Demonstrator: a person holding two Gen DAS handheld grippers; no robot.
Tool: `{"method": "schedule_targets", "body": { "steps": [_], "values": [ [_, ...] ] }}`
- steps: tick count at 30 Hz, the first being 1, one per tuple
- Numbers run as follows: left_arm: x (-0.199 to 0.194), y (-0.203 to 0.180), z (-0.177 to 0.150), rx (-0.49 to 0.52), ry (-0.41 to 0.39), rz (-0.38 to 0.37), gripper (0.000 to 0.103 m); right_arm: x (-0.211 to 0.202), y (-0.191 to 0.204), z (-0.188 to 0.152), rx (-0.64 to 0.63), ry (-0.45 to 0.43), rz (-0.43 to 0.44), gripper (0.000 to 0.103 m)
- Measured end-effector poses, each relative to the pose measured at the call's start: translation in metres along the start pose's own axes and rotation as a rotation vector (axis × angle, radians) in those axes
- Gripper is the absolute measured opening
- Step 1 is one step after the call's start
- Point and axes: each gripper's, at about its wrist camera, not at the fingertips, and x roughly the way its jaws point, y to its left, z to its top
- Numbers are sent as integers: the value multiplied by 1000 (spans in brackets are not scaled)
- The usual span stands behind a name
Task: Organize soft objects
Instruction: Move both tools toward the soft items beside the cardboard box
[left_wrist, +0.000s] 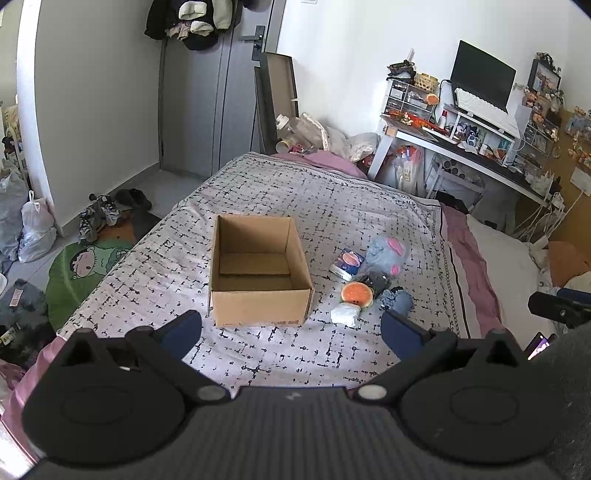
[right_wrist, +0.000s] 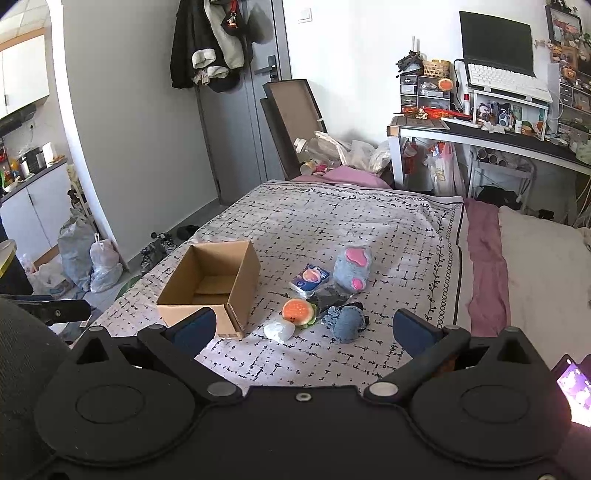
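Both claws held wide apart and empty: left gripper (left_wrist: 291, 332) facing the cardboard box (left_wrist: 258, 273), right gripper (right_wrist: 303, 328) facing the pile at the box's 3 o'clock. Lay clustered on the checked bedspread (right_wrist: 332, 221): grey-and-pink plush (right_wrist: 351, 271) farthest, blue tissue pack (right_wrist: 309, 280) beside it, orange squishy (right_wrist: 297, 312) and white crumpled wad (right_wrist: 279, 331) nearest the box, blue knit piece (right_wrist: 345, 325) at the squishy's 3 o'clock, dark bag (right_wrist: 332, 297) half buried between. Judged all light and yielding, liable to compress and slip; best pinched across the bulk, deep. Box open-topped, apparently empty, thin-walled and likely to slide if nudged. Ample clear spread toward 12 o'clock; bed edge close past the box at 9 o'clock.
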Motion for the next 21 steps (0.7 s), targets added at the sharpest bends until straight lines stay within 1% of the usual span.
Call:
{"method": "schedule_targets", "body": {
  "steps": [9, 21],
  "values": [
    [2, 1, 0, 8, 3, -3, 102, 2, 2, 1, -9, 11, 10, 103],
    [8, 2, 5, 10, -6, -5, 102, 4, -1, 8, -34, 19, 0, 103]
  ]
}}
